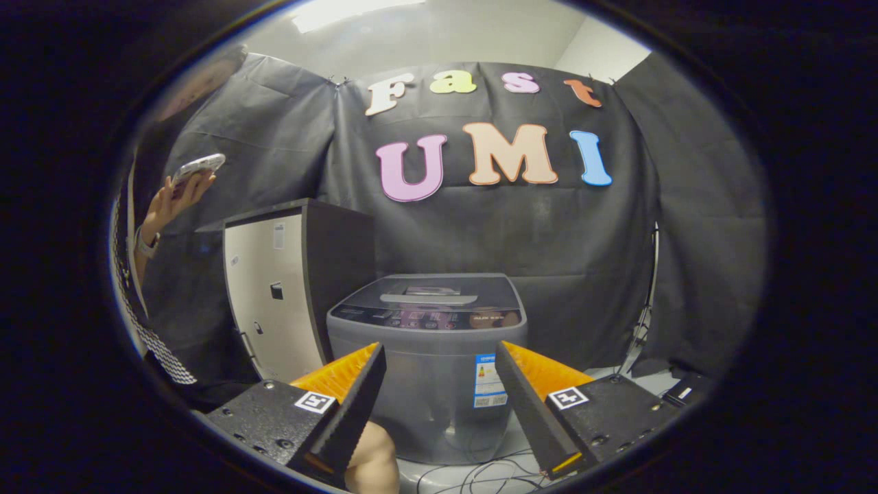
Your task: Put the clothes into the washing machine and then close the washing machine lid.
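Grey washing machine (426,357) stands lid-down beyond the gripper's (439,394) spread, empty fingers.

This is a staged recording booth set up indoors, not a lived-in home. Black cloth (274,137) hangs in creased panels as the back and side walls, pinned along its top edge, with a plain white ceiling and a bright ceiling light panel (350,10) showing above it. A grey top-loading washing machine with a dark control panel (426,357) stands alone on the pale floor (473,473), its lid down, with thin loose cables (487,473) trailing in front of it. Beside it stands a cream-fronted cabinet with dark sides (288,288). A person's raised hand (175,199) holds a phone at the side
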`<state>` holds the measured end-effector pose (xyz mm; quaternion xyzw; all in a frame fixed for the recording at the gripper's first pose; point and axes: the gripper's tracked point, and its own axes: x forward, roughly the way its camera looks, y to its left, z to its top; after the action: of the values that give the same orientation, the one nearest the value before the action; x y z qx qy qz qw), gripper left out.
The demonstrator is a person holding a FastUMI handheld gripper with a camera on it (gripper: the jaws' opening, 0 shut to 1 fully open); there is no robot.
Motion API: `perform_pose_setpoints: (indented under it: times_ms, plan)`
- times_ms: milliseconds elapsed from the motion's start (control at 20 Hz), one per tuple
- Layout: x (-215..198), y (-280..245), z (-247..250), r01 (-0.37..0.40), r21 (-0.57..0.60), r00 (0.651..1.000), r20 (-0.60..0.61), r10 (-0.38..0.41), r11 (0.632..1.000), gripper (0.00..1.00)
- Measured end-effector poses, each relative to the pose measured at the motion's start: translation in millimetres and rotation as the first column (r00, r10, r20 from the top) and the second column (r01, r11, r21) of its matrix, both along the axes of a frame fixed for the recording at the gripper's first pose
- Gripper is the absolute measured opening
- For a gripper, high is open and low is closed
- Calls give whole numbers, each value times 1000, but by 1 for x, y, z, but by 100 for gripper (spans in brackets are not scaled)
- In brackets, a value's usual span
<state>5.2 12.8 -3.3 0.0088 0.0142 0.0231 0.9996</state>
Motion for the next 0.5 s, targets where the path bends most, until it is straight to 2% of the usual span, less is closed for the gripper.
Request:
perform_pose_setpoints:
  times_ms: [300, 500]
  plan:
    - [1, 2, -6, -12, 5, 1000, -27, 12, 1000, 97]
    - [6, 2, -15, -15, 11, 996, -88, 16, 1000, 97]
